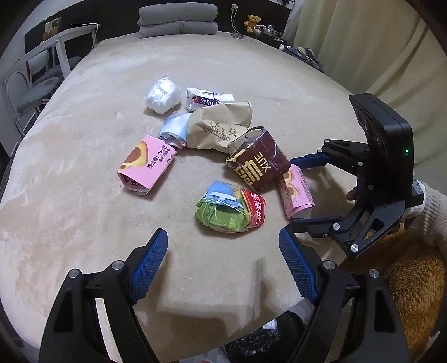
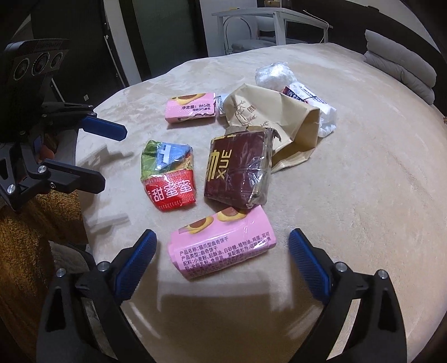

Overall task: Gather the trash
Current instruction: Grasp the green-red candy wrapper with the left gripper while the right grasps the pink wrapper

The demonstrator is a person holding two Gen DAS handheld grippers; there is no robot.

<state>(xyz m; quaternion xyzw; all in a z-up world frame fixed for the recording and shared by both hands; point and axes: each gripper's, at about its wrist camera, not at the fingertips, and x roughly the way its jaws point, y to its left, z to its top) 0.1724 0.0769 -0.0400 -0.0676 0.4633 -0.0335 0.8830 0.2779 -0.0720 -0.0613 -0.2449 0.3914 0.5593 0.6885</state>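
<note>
Several pieces of trash lie on a beige bed cover (image 1: 251, 69). A green-and-red wrapper (image 1: 230, 206) (image 2: 167, 178) lies just ahead of my open, empty left gripper (image 1: 223, 245). A pink biscuit packet (image 2: 222, 241) (image 1: 296, 192) lies between the open fingers of my right gripper (image 2: 222, 248). A dark red box (image 1: 258, 162) (image 2: 237, 170), a brown paper bag (image 1: 220, 125) (image 2: 273, 120), a second pink packet (image 1: 146, 164) (image 2: 191, 107), a white plastic ball (image 1: 163, 95) (image 2: 275, 74) and a white wipes pack (image 1: 209, 99) lie around them.
A black-lined bin (image 1: 265, 340) stands below the bed's near edge. Folded grey bedding (image 1: 177, 21) lies at the far end. A white table and chairs (image 1: 42, 64) stand on the left. An orange fleece (image 1: 413, 279) lies at the right edge.
</note>
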